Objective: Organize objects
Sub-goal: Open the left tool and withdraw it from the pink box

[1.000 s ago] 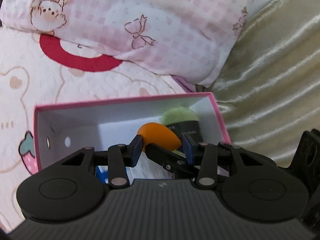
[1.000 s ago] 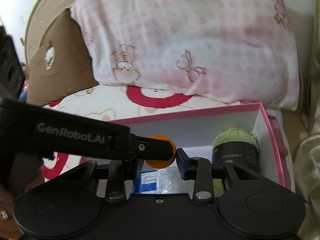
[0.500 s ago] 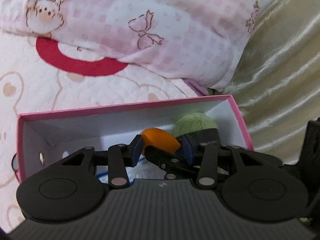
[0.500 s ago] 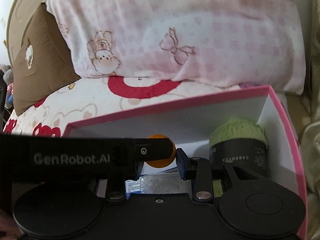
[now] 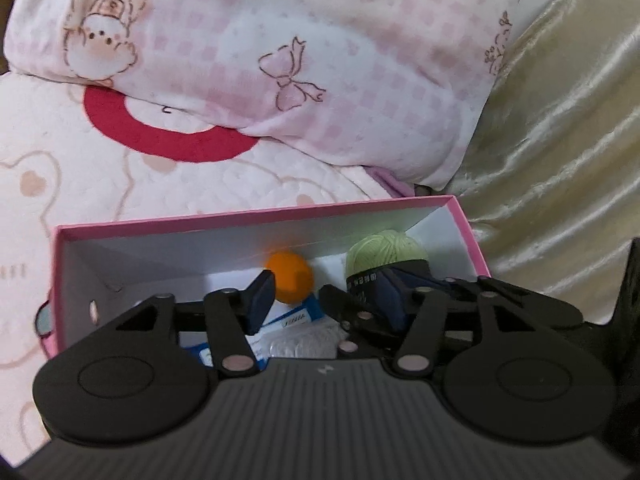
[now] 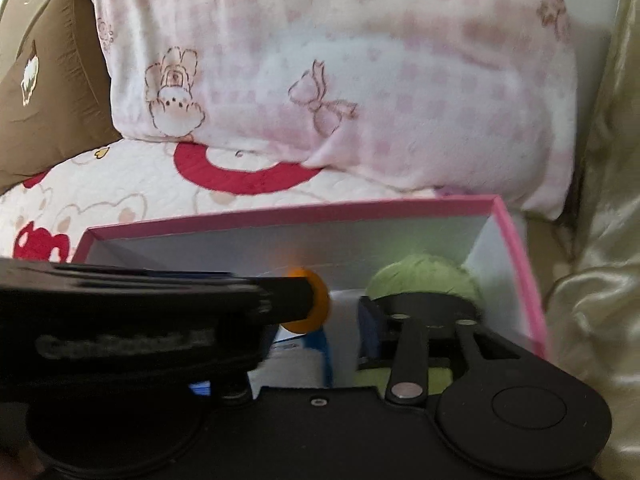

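- Hovering over pink box (image 5: 256, 216) on bed quilt (image 5: 120, 176): both grippers tilted down into it, prob. so the drop lands inside the walls.
- Left gripper (image 5: 324, 294): jaws partway apart, just been opening; orange ball (image 5: 290, 276) just past left pad, not pinched, blurred, looks freed near box's back wall, about mid-length.
- Right gripper (image 6: 340, 320): jaws just been opening too, nothing pressed betw. them; reaches in across left one.
- Green yarn skein w/ black band (image 5: 386, 258) by box's right end wall; blue-white packet (image 5: 296, 316) on box floor under grippers.
- Left cam only: holes in box's left end wall, both left pads.
- Right cam only: brown cushion (image 6: 44, 80) at far left; its own left finger hidden by left gripper's body.
- Both: pink checked pillow (image 5: 280, 60) beyond box.
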Demonstrator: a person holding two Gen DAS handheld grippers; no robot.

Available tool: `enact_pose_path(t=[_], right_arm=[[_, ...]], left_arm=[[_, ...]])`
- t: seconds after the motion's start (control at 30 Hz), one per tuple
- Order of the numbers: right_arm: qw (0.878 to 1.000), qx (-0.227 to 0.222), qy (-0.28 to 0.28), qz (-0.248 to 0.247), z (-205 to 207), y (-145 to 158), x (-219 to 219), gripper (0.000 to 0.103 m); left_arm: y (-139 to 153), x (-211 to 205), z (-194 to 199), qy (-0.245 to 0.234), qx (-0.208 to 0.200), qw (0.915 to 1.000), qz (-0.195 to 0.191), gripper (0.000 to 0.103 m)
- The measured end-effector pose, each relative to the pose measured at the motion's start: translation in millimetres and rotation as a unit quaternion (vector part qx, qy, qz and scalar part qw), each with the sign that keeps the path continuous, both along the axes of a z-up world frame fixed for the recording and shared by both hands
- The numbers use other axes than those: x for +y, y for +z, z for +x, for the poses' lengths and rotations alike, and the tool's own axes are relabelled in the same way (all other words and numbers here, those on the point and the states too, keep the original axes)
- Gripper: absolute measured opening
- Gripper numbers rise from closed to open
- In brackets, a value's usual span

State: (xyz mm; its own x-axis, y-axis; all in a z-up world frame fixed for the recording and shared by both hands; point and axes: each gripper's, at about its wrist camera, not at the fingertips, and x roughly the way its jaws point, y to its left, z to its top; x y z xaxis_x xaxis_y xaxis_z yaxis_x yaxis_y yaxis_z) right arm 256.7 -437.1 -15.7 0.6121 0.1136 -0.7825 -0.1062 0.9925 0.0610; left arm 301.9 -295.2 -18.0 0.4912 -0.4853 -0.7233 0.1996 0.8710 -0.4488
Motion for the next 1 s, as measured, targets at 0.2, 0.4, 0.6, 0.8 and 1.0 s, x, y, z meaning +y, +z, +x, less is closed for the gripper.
enact_pose_path(t=[0.2,0.4,0.6,0.8,1.0], right_arm=[[0.999,-0.029,0.023,0.015,-34.2,22.0,0.8,0.057],[0.998,-0.041,0.048,0.028,-68.4,37.8,9.4,0.058],[0.996,-0.046,0.077,0.029,-96.2,53.4,24.9,0.058],[0.996,-0.033,0.079,0.026,-114.7,71.3,31.9,0.060],[0.996,-0.023,0.081,0.008,-130.9,89.4,44.2,0.074]], left_arm=[[8.5,10.6,-19.1,0.009,-0.001,0.9998,0.017,0.056],[27.8,30.7,-46.1,-0.019,-0.016,0.9985,0.049,0.057],[54.9,55.9,-72.9,-0.035,-0.024,0.9967,0.068,0.058],[84.6,81.0,-100.7,-0.040,-0.023,0.9968,0.066,0.060],[101.9,103.6,-124.2,-0.046,-0.013,0.9965,0.068,0.064]])
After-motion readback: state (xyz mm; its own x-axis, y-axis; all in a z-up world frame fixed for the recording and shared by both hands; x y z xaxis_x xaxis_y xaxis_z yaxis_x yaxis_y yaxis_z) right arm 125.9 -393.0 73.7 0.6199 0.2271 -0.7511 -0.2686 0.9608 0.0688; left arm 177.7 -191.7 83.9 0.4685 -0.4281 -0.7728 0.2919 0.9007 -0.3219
